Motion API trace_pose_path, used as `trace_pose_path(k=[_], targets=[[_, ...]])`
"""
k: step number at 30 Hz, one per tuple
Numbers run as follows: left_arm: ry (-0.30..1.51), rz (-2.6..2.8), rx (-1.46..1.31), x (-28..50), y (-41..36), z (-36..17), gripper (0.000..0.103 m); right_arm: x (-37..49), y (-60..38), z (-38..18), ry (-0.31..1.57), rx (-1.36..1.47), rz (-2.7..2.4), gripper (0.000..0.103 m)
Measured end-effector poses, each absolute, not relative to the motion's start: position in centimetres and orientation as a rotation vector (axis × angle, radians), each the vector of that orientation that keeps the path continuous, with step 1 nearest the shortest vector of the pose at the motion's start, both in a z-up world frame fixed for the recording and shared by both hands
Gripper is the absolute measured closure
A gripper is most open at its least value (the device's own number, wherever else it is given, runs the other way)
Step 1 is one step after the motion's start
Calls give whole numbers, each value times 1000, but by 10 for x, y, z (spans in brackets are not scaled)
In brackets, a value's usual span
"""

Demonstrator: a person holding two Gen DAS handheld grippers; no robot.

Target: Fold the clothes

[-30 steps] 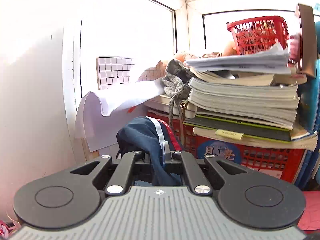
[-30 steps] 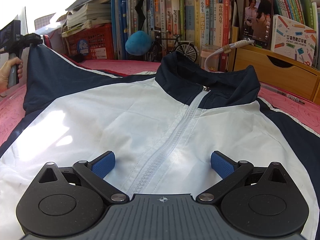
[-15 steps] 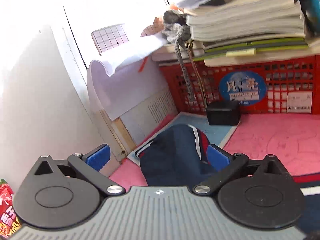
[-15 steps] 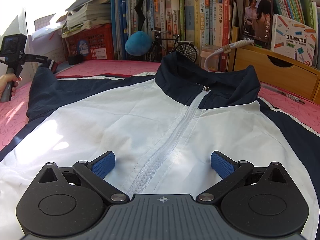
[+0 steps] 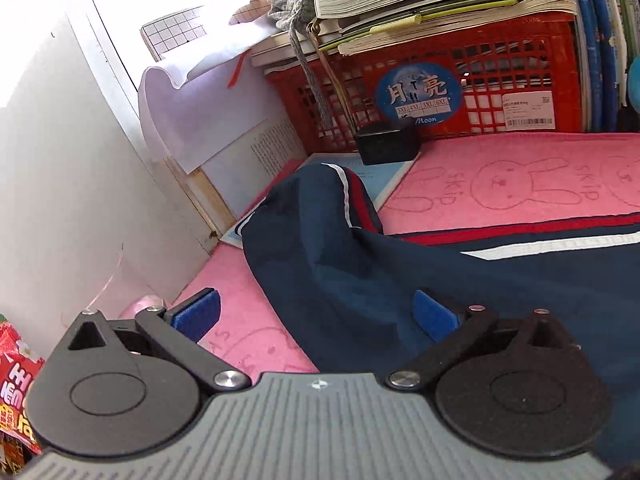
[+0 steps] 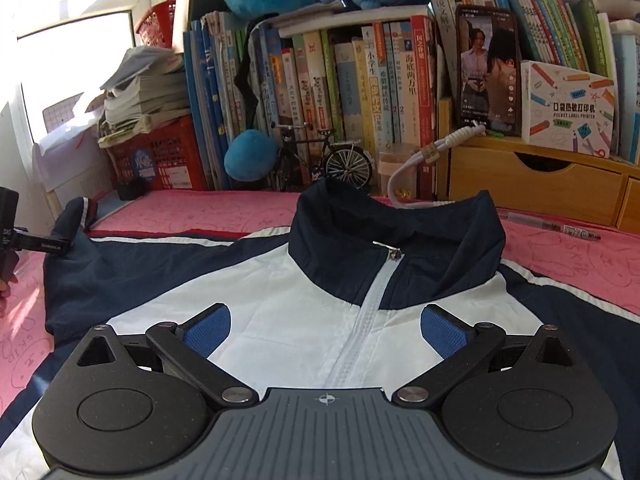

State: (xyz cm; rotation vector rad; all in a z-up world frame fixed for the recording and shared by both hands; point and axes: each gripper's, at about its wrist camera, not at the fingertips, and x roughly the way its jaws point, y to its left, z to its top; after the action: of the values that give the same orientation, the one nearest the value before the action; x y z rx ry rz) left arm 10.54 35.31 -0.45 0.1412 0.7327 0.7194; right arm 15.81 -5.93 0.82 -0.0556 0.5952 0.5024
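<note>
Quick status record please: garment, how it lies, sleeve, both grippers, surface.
garment: navy and white zip-up jacket
lay: spread front up, zipped, collar toward the bookshelf
sleeve: navy sleeve with red and white stripes, released, cuff end humped up near the red plastic crate
left gripper: jaws have just been opening, nothing clamped, sleeve cloth lying between them
right gripper: jaws open, over the white chest panel
surface: pink bunny-print towel

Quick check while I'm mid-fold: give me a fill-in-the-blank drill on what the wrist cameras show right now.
1. The navy-and-white zip-up jacket lies spread on a ____ towel with rabbit outlines.
2. The left gripper has its jaws ____, nothing pinched.
3. The jacket's zipper is ____ up to the collar.
4. The small black box sits in front of the ____ plastic crate.

Answers: pink; open; closed; red
</note>
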Motion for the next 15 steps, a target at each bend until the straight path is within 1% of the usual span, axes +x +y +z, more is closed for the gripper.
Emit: trace_pose_path(k=[2, 4, 5, 6, 7, 8, 9, 10, 12, 15], targets=[[714, 664, 71, 81, 345, -4, 0, 171, -23, 18, 567, -153, 499, 1], [685, 584, 21, 56, 335, -3, 0, 191, 16, 17, 586, -242, 477, 5], [675, 546, 5, 45, 330, -3, 0, 204, 34, 10, 625, -262, 483, 17], [665, 508, -11, 34, 326, -3, 0, 213, 44, 4, 670, -265, 491, 49], [656, 475, -27, 24, 323, -3, 0, 221, 53, -2, 708, -270, 489, 65], [647, 462, -46, 17, 324, -3, 0, 230, 59, -9, 724, -288, 453, 75], [638, 448, -66, 11, 325, -3, 0, 237, 64, -16, 726, -311, 420, 75], [629, 435, -85, 5, 326, -3, 0, 241, 66, -19, 690, -343, 391, 75], [610, 411, -134, -2, 337, -4, 0, 249, 64, -19, 672, -326, 310, 68], [603, 409, -271, 10, 367, -7, 0, 247, 66, -17, 651, -336, 282, 68]])
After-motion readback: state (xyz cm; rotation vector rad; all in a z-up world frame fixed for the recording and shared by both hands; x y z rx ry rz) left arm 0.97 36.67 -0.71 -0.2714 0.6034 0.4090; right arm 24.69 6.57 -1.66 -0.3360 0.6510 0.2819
